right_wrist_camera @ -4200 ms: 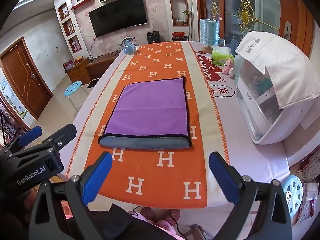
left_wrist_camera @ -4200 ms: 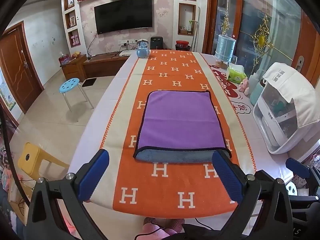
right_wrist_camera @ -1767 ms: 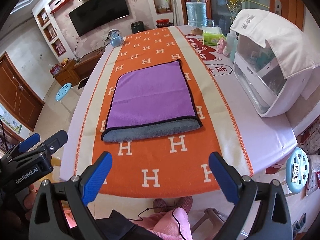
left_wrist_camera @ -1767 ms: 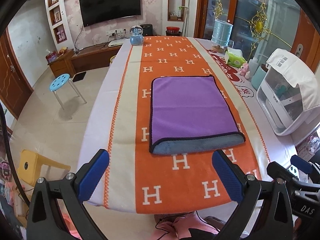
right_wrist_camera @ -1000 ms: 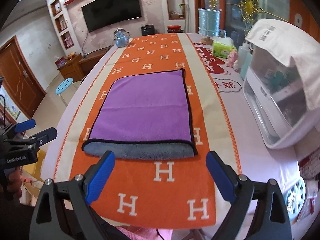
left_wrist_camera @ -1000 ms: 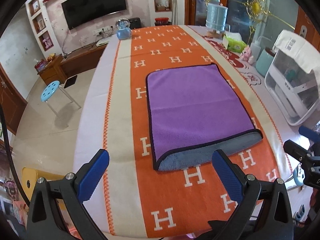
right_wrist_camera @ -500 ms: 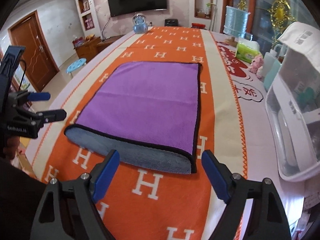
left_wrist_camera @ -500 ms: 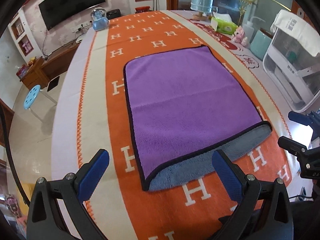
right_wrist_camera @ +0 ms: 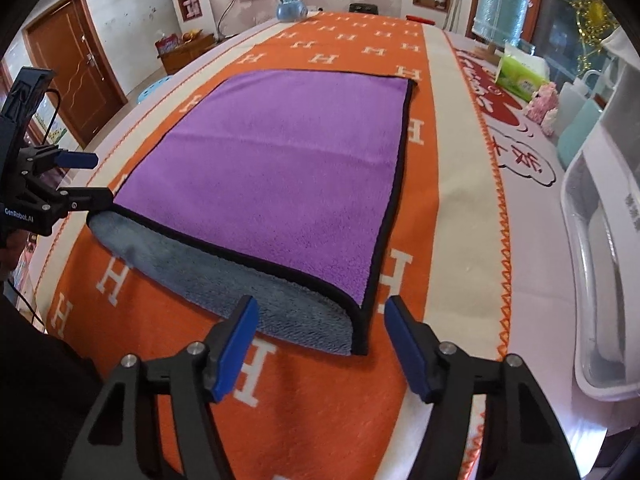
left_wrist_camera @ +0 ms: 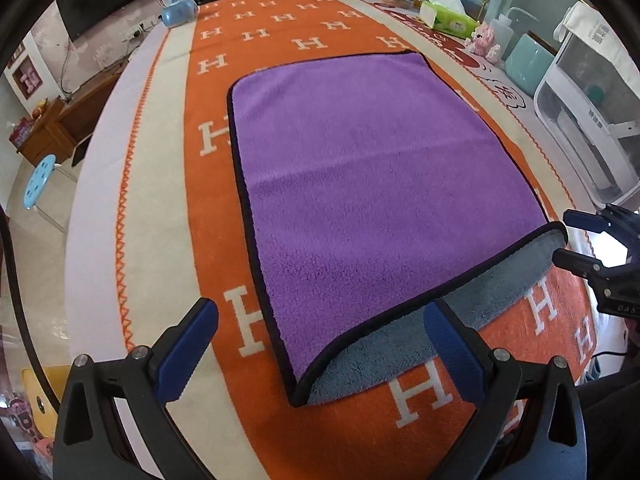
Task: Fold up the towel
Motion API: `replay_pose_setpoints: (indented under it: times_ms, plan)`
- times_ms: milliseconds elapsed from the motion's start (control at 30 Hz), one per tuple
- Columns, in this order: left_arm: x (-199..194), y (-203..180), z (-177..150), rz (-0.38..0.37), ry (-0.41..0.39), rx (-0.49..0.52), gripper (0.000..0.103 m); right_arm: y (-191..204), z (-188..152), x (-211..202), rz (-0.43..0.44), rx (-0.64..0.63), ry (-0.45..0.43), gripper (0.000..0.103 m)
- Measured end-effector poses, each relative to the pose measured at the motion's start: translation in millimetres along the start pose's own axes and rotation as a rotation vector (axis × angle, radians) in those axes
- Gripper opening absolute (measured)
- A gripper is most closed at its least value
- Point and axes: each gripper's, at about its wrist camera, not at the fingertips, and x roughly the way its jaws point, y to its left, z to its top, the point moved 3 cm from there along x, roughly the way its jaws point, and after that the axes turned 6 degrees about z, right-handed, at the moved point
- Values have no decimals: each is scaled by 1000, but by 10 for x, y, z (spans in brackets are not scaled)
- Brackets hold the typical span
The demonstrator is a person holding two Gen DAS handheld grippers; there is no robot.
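A purple towel (left_wrist_camera: 360, 184) with black trim and a grey underside lies folded once on the orange H-patterned table runner (left_wrist_camera: 304, 44); the grey layer sticks out along its near edge. My left gripper (left_wrist_camera: 320, 348) is open, low over the towel's near left corner. It shows in the right wrist view (right_wrist_camera: 88, 184) beside that corner. My right gripper (right_wrist_camera: 318, 340) is open, its jaws either side of the towel's (right_wrist_camera: 280, 168) near right corner. It shows in the left wrist view (left_wrist_camera: 560, 236) at the towel's right corner.
A white appliance (left_wrist_camera: 592, 120) stands at the table's right edge. A green tissue pack (left_wrist_camera: 448, 18), a pink toy (left_wrist_camera: 486, 42) and a teal container (left_wrist_camera: 528, 66) sit at the far right. A blue globe (left_wrist_camera: 178, 2) is at the far end. Stools stand on the floor at left.
Both grippers have come down and forward to the towel's near corners, left to the left corner and right to the right. The right gripper's jaws have narrowed. The towel has not moved.
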Motion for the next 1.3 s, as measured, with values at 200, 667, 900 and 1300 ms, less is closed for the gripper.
replay_pose_setpoints:
  times_ms: [200,667,900,1300]
  plan:
    - [93,-18,-32,-29,21,6,98,-27,-28,64,12,-7,32,56]
    - [87,-68,-136,-129,62,-30,63,19,-75,46,12,-15,39,43]
    - [117,-81,-182,-126,84,-18,37,5,-91,17,-7,-15,36,34]
    - [99,-63,-263,-104,88,-27,5,-58,-101,17,-41,4,53,6]
